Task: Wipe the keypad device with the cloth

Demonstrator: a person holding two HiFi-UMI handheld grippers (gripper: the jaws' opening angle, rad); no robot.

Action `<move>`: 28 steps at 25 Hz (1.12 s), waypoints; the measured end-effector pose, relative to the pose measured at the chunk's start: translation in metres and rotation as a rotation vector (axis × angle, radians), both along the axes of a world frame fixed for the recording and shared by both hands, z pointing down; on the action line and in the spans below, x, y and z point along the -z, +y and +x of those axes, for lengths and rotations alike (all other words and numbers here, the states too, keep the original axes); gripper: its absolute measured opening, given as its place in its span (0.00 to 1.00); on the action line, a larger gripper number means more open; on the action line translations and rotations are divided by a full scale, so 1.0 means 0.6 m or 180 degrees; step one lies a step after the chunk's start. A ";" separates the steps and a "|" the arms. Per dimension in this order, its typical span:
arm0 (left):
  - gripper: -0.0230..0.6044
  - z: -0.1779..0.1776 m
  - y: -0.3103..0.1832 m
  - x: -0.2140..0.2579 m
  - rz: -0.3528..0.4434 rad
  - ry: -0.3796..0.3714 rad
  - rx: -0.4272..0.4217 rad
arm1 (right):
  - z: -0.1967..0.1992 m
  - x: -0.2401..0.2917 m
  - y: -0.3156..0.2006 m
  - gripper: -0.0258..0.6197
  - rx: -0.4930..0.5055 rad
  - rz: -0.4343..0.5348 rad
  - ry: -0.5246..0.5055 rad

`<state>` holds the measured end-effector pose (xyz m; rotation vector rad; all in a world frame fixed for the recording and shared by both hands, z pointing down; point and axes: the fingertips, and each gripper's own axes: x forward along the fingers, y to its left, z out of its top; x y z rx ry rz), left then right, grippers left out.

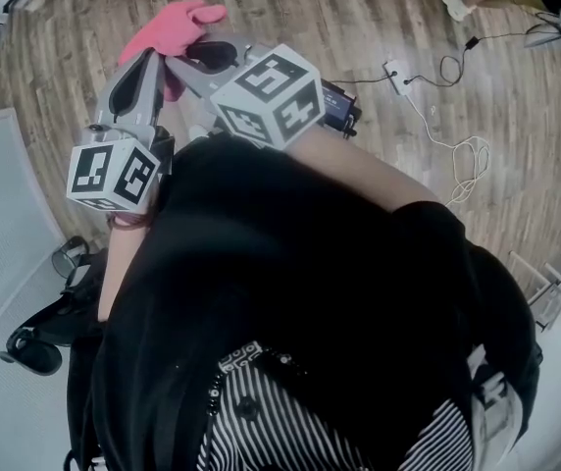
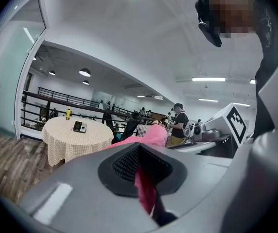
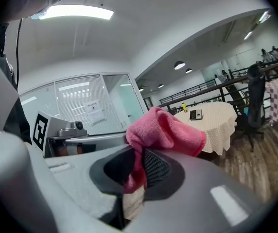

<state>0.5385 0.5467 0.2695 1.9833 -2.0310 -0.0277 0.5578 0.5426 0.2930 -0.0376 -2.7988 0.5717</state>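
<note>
A pink cloth (image 1: 175, 26) is held up in front of me, above a wooden floor. Both grippers meet at it. My left gripper (image 1: 146, 64) is shut, with a strip of the cloth (image 2: 146, 191) pinched between its dark pads. My right gripper (image 1: 184, 64) is also shut on the cloth (image 3: 165, 132), which bunches above its jaws. The keypad device (image 3: 195, 114) is a small dark box lying on a far round table (image 3: 217, 123) with a checked cover. The left gripper view shows the same device (image 2: 79, 126), small and far off. Neither gripper is near it.
A yellow bottle (image 3: 183, 107) stands on the round table beside the device. An office chair (image 3: 253, 106) stands next to it. A power strip and cables (image 1: 398, 73) lie on the floor. A person (image 2: 179, 123) stands in the distance. A glass wall (image 3: 80, 110) is nearby.
</note>
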 end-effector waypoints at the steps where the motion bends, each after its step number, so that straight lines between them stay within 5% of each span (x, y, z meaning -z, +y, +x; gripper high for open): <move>1: 0.04 0.003 -0.001 -0.002 0.0006 -0.0004 -0.0006 | 0.003 -0.002 -0.001 0.11 -0.0003 -0.0003 -0.0008; 13: 0.04 0.010 0.005 -0.007 -0.0027 0.0069 -0.0021 | 0.010 -0.009 0.004 0.11 -0.0019 -0.0100 -0.0064; 28: 0.04 -0.035 -0.066 -0.015 0.0046 0.0142 -0.0369 | -0.035 -0.018 -0.067 0.11 -0.0381 0.0009 0.0071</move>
